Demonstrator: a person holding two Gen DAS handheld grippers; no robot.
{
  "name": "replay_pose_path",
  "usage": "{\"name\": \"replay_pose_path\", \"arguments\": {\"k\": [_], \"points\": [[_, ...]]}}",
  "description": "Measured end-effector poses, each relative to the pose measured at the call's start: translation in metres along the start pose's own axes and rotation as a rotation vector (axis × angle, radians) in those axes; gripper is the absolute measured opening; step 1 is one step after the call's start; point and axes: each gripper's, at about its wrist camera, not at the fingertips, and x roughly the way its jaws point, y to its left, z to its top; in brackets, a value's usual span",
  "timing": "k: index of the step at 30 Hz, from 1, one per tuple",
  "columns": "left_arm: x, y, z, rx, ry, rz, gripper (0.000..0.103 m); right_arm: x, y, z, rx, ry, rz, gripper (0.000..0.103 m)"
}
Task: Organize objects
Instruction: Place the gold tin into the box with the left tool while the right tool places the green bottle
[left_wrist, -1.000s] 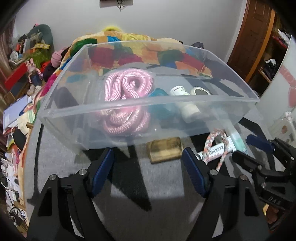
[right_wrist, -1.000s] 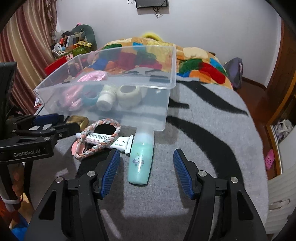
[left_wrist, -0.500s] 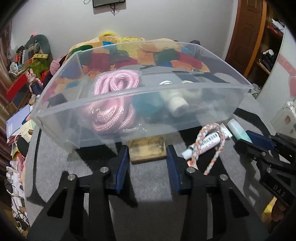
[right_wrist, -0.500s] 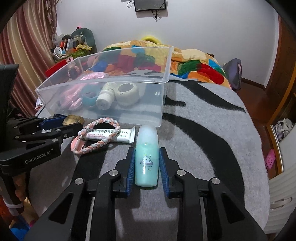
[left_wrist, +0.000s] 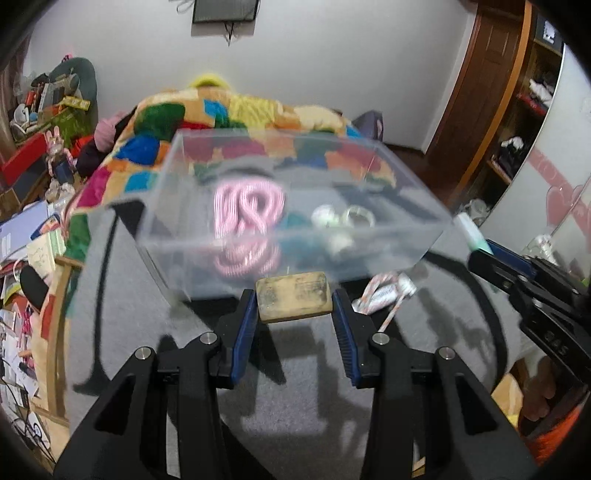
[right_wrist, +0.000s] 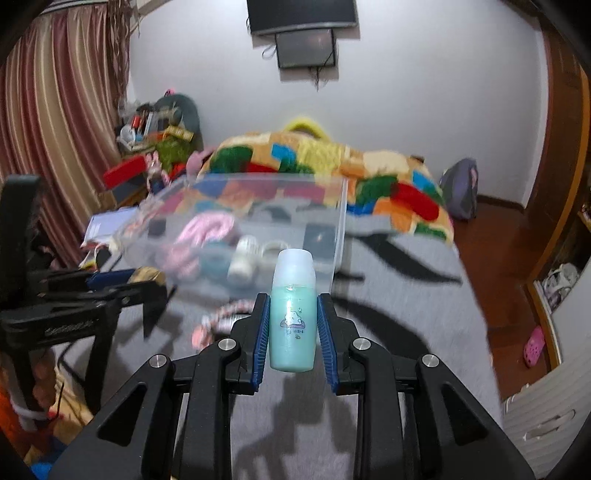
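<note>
My left gripper (left_wrist: 293, 314) is shut on a tan wooden block (left_wrist: 292, 297) and holds it above the grey striped cover, in front of the clear plastic bin (left_wrist: 406, 192). My right gripper (right_wrist: 292, 325) is shut on a teal lotion bottle (right_wrist: 292, 314) and holds it raised near the bin's right corner (right_wrist: 341, 221). The bin holds a pink coiled rope (left_wrist: 247, 206), a white bottle (right_wrist: 242, 258) and a tape roll (left_wrist: 356, 216). A braided rope ring and a toothpaste tube (left_wrist: 384, 293) lie on the cover by the bin.
The grey striped cover (right_wrist: 406, 295) lies on the bed. A colourful patchwork quilt (right_wrist: 332, 162) is behind the bin. Cluttered shelves and books stand at the left (left_wrist: 33, 110). A wooden door and shelving are at the right (left_wrist: 480, 92).
Both grippers closed on their objects and lifted them: the left on the wooden block, the right on the teal bottle. Both views now look higher, with motion blur.
</note>
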Motion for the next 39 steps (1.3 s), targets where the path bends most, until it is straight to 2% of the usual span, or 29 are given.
{"name": "replay_pose_path", "arguments": {"k": [6, 10, 16, 22, 25, 31, 33, 35, 37, 39], "points": [[-0.025, 0.001, 0.033, 0.014, -0.101, 0.009, 0.041, 0.004, 0.003, 0.035, 0.005, -0.063, 0.000, 0.023], [-0.026, 0.008, 0.048, 0.017, -0.120, 0.021, 0.041, 0.015, 0.008, 0.055, 0.005, -0.075, 0.018, 0.023], [0.003, 0.022, 0.060, -0.006, -0.050, 0.012, 0.041, 0.055, 0.014, 0.070, 0.000, -0.024, 0.021, 0.023], [0.031, 0.028, 0.059, -0.010, 0.016, 0.027, 0.041, 0.102, 0.010, 0.067, 0.017, 0.090, 0.038, 0.023], [0.037, 0.030, 0.057, -0.012, 0.032, 0.028, 0.041, 0.112, 0.012, 0.060, 0.010, 0.125, 0.045, 0.023], [0.027, 0.026, 0.058, 0.002, 0.019, 0.009, 0.042, 0.104, 0.011, 0.055, 0.005, 0.135, 0.054, 0.027], [0.017, 0.021, 0.058, 0.020, -0.002, 0.012, 0.045, 0.092, 0.008, 0.055, 0.003, 0.116, 0.054, 0.029], [0.005, 0.016, 0.056, 0.039, -0.028, 0.017, 0.056, 0.081, 0.007, 0.055, 0.002, 0.103, 0.061, 0.029], [-0.003, 0.013, 0.052, 0.052, -0.046, 0.013, 0.060, 0.067, 0.005, 0.053, -0.004, 0.088, 0.073, 0.030], [-0.009, 0.008, 0.048, 0.067, -0.050, -0.002, 0.061, 0.056, 0.004, 0.050, -0.010, 0.074, 0.077, 0.034]]}}
